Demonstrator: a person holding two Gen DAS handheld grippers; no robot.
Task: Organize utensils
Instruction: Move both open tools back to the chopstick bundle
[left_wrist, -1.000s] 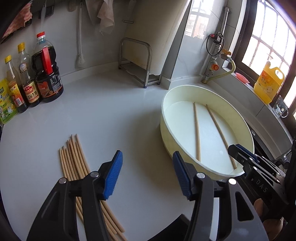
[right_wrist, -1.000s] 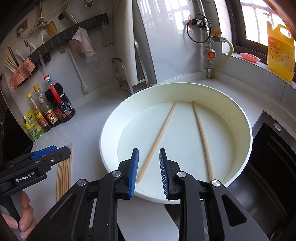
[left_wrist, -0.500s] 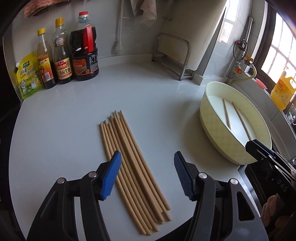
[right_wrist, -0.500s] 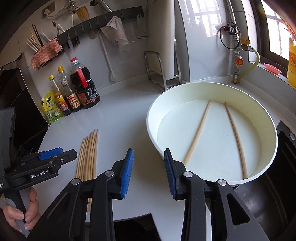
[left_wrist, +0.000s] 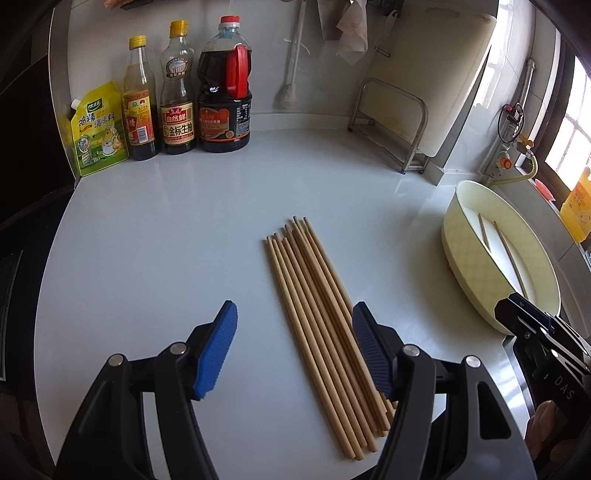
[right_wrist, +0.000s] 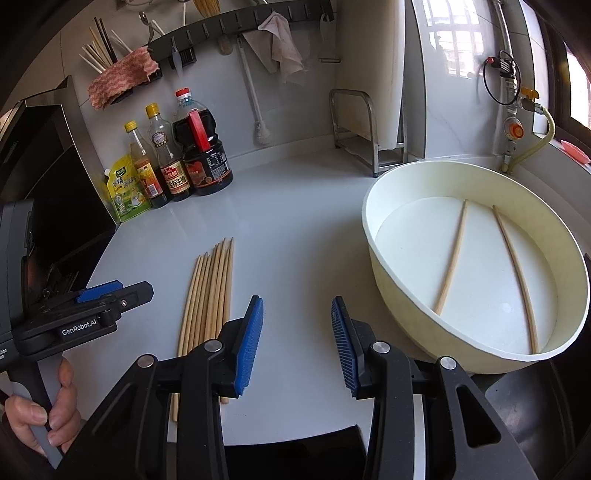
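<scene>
Left gripper (left_wrist: 291, 350), jaws widening and empty, should straddle one wooden chopstick (left_wrist: 325, 314) mid-counter; right gripper (right_wrist: 297, 345), likewise widening, probably empty.

Black plastic tongs (right_wrist: 297, 343) w/ 2 ribbed blue pads, silver pivot screws, white "GenRobot.AI" lettering

From my left camera, the chopstick bundle (left_wrist: 325, 325) runs behind the right pad at its near end. My right view hides the basin (right_wrist: 480, 354) near rim behind a finger. Bottle labels (right_wrist: 177, 181) are too small to read.
</scene>
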